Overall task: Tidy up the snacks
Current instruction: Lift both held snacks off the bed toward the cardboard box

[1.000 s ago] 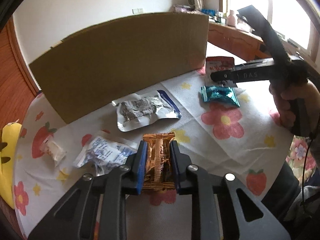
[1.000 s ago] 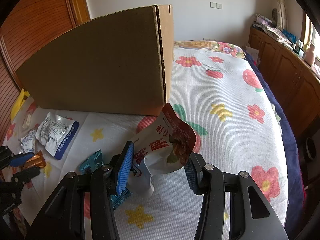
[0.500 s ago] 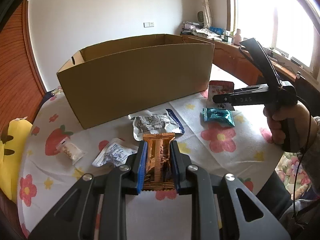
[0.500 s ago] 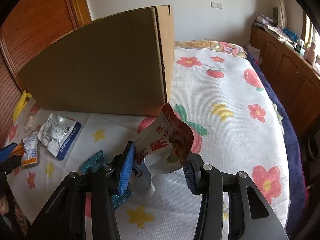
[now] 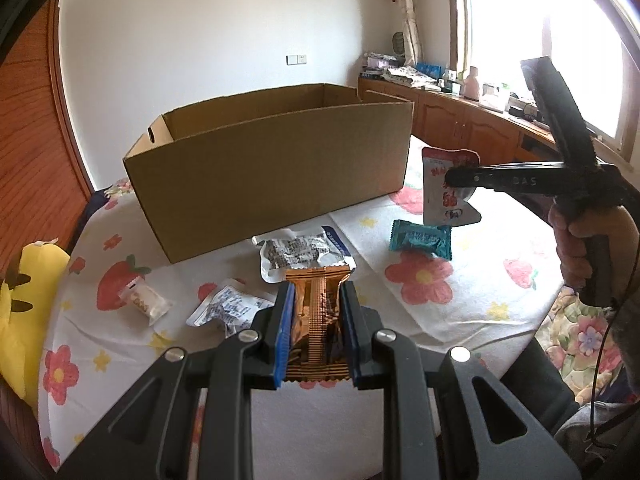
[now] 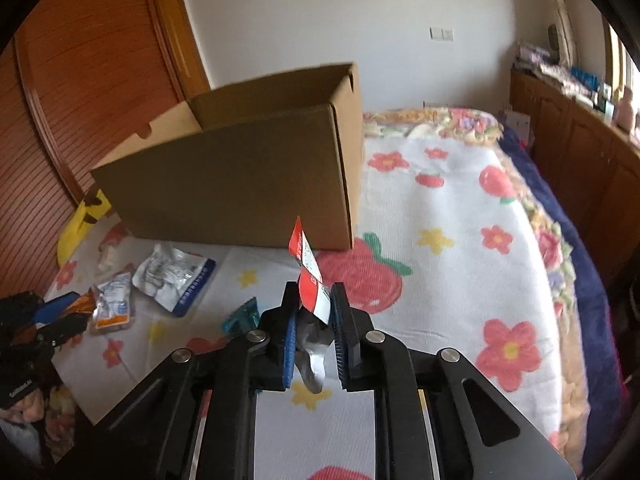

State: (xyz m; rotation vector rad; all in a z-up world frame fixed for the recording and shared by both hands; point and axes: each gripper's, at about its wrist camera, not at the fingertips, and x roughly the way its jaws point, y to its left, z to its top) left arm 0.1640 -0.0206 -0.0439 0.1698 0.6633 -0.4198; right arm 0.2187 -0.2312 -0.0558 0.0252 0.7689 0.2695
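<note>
Left wrist view: Kept the left tool (image 5: 316, 286) clenched on a crinkled copper-foil snack packet (image 5: 318, 332), pinched along its long sides between both pads and raised off the flower-printed bed cover (image 5: 460, 312). Faced an open brown cardboard box (image 5: 272, 176) straight ahead, well beyond the tips. Showed loose snacks lying below and ahead: a silver pouch with a blue edge (image 5: 298, 250) just past the tips, a white-and-blue sachet (image 5: 228, 308) ahead to the left, a small clear-wrapped sweet (image 5: 146, 300) farther left, and a teal foil packet (image 5: 420, 238) ahead to the right. Looked like a carry toward the box. Called for lifting above the near wall first, then travelling forward over the rim and parting the pads only once well inside, so as not to snag the frilled end on the cardboard. Called also for a firm but gentle squeeze, given foil likely to slip and contents likely to crush.

Right wrist view: Had the right tool (image 6: 315, 294) gripping a red-and-white plastic pouch (image 6: 310, 276) by its lower part, one corner sticking up past the tips and the crumpled silver end hanging between the pads. Placed the box ahead and to the left, its right-hand corner nearest. Needed a rise and a leftward swing over that corner before release, staggered with the other tool to avoid a clash above the opening.
</note>
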